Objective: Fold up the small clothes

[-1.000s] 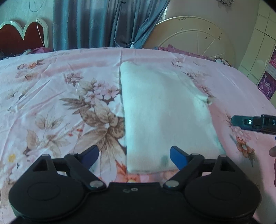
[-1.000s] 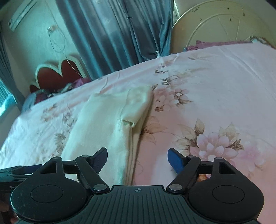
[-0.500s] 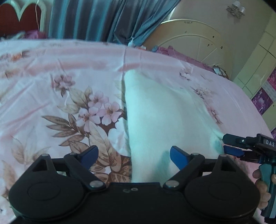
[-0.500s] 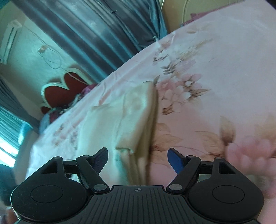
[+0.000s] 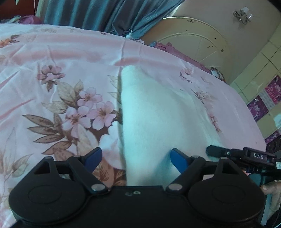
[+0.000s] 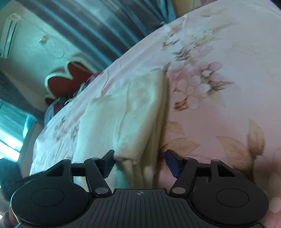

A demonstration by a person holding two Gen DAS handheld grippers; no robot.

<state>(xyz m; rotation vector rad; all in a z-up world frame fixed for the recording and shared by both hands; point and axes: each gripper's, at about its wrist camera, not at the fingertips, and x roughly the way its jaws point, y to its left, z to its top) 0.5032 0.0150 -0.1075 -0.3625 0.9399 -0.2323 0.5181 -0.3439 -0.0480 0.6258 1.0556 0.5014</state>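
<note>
A cream-white garment (image 5: 158, 114), folded into a long strip, lies on the pink floral bedsheet (image 5: 52, 79). My left gripper (image 5: 136, 158) is open, its jaws either side of the garment's near left edge. My right gripper (image 6: 140, 162) is open too, low over the garment's (image 6: 126, 114) near right corner, with the layered edge between its jaws. In the left wrist view the right gripper (image 5: 213, 150) comes in from the right, its tip at the garment's near right edge.
Blue curtains (image 5: 105, 15) and a cream headboard (image 5: 193, 45) stand behind the bed. A red heart-shaped headboard (image 6: 68, 79) is at the far left. The bed's right edge (image 5: 254, 122) drops off beside a tiled wall.
Both grippers have moved forward and down onto the garment's near end. The right gripper has tilted and closed in on the right corner. Both stay open.
</note>
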